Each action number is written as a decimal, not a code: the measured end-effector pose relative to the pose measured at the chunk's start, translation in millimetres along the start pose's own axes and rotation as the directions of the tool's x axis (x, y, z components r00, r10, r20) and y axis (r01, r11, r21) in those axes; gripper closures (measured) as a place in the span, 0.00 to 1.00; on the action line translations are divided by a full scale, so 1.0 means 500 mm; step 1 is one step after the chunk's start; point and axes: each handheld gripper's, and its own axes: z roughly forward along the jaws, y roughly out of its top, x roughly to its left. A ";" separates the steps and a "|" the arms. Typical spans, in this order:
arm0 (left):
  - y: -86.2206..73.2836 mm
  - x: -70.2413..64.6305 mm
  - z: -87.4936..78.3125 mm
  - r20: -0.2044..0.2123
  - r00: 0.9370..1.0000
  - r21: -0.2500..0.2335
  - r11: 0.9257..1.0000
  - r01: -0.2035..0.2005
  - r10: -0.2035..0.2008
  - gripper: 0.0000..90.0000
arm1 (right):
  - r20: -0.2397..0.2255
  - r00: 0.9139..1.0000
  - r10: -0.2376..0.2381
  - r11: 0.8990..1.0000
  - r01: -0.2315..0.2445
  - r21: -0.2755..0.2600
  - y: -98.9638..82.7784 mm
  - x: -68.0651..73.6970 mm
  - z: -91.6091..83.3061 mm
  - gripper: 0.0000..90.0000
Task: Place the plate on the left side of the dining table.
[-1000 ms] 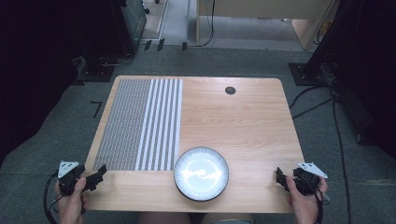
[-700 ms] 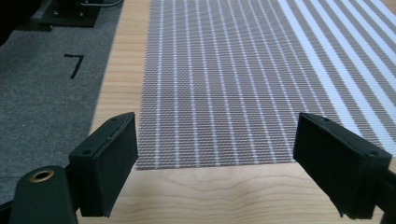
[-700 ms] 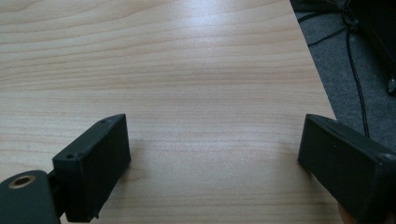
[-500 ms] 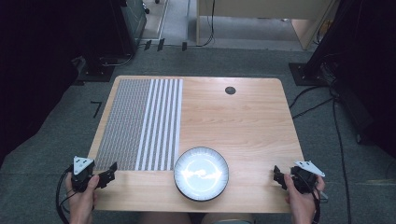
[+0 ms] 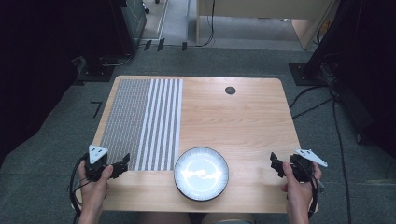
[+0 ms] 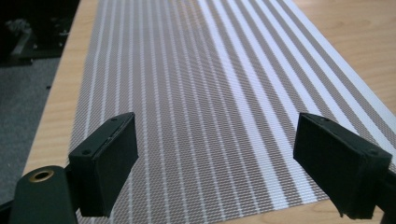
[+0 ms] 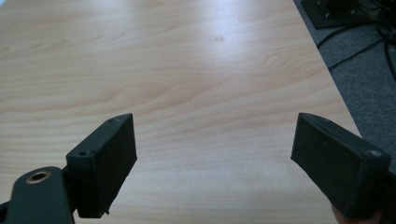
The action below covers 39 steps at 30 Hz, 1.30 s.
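A grey-and-white striped placemat (image 5: 140, 121) covers the left part of the wooden table (image 5: 243, 126). A dark-rimmed white bowl (image 5: 201, 173) sits at the near edge, in the middle. My left gripper (image 5: 122, 164) hovers open at the mat's near left corner; in the left gripper view its jaws (image 6: 217, 158) stand wide over the placemat (image 6: 210, 84) with nothing between them. My right gripper (image 5: 274, 164) is at the table's near right corner, open; its jaws (image 7: 215, 158) have just been closing slightly over bare table (image 7: 187, 70), nothing between them.
A small black round grommet (image 5: 230, 90) sits in the tabletop at the far right of centre. Cables (image 5: 336, 121) trail over the grey carpet to the right of the table. Dark equipment (image 5: 116, 28) stands beyond the far left corner.
My left hand has moved right and a little forward, from off the table's left edge to the mat's near corner. The right hand has risen slightly. The bowl and mat have not moved.
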 end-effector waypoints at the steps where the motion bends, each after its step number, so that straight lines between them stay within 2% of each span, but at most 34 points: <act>1: 0.002 -0.007 0.002 0.012 1.000 -0.001 1.000 -0.008 0.008 0.15 | -0.005 1.000 0.002 1.000 -0.002 -0.006 0.004 0.003 0.000 0.15; 7: 0.006 -0.047 0.014 0.062 0.997 0.002 0.999 -0.042 0.042 0.15 | -0.044 0.999 -0.006 1.000 0.005 -0.027 0.015 0.025 -0.007 0.15; 9: 0.008 -0.063 0.018 0.063 0.996 -0.003 0.998 -0.059 0.059 0.15 | -0.060 0.998 -0.003 1.000 0.001 -0.028 0.012 0.034 -0.009 0.15; 14: 0.011 -0.097 0.020 0.118 0.991 -0.015 0.998 -0.055 0.056 0.15 | -0.085 0.996 -0.014 1.000 0.011 -0.028 0.006 0.059 -0.010 0.15; 20: 0.010 -0.115 0.021 0.128 0.991 -0.023 0.999 -0.037 0.040 0.15 | -0.108 0.993 -0.044 0.999 0.041 -0.028 0.000 0.089 -0.015 0.15; 24: 0.012 -0.124 0.020 0.153 0.988 -0.025 0.999 -0.020 0.023 0.15 | -0.131 0.990 -0.051 0.998 0.047 -0.028 -0.002 0.105 -0.018 0.15; 28: 0.011 -0.138 0.022 0.163 0.986 -0.020 0.999 -0.034 0.037 0.15 | -0.155 0.987 -0.053 0.998 0.049 -0.025 -0.003 0.119 -0.022 0.15; 35: 0.007 -0.166 0.027 0.205 0.977 -0.003 0.998 -0.061 0.060 0.15 | -0.174 0.983 -0.058 0.998 0.055 -0.025 -0.005 0.137 -0.026 0.15; 39: 0.005 -0.182 0.028 0.213 0.974 -0.001 0.997 -0.075 0.074 0.15 | -0.187 0.979 -0.076 0.997 0.072 -0.024 -0.009 0.154 -0.028 0.15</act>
